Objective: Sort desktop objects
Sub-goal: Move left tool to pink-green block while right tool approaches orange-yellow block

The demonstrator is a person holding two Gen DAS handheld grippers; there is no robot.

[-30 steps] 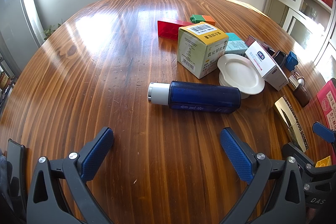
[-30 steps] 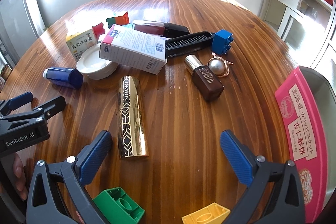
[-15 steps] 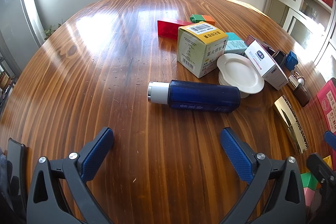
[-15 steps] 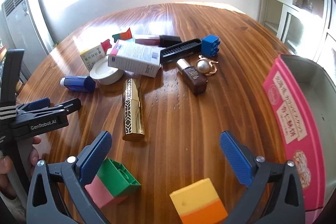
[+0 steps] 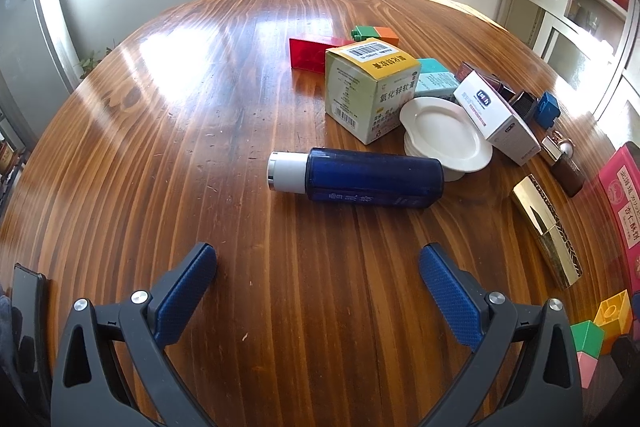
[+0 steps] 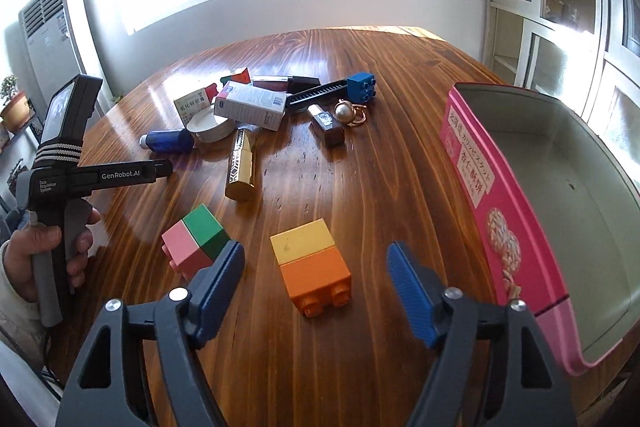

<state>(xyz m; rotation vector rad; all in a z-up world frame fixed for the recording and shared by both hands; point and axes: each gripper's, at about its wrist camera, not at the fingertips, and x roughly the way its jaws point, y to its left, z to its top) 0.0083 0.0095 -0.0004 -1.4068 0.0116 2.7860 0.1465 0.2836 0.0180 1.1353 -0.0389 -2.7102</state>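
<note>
My right gripper (image 6: 316,273) is open, its fingers either side of a yellow-and-orange brick block (image 6: 311,273) lying on the wooden table. A pink-and-green block (image 6: 196,243) lies just left of it. My left gripper (image 5: 316,279) is open and empty, a short way in front of a blue bottle with a white cap (image 5: 356,177) lying on its side. The left gripper also shows in the right wrist view (image 6: 160,167), held in a hand.
An open pink tin (image 6: 532,211) stands at the right. Further back lie a gold tube (image 6: 242,163), a white dish (image 5: 444,133), a yellow-green box (image 5: 370,87), a white box (image 5: 496,115), a brown bottle (image 6: 328,125), a pearl ring (image 6: 348,111), a blue brick (image 6: 362,87), a black comb (image 6: 316,95).
My right gripper has drawn back and risen; the two brick blocks now lie in front of it and the pink tin's inside shows. Its jaws have narrowed a little. The left gripper has barely moved.
</note>
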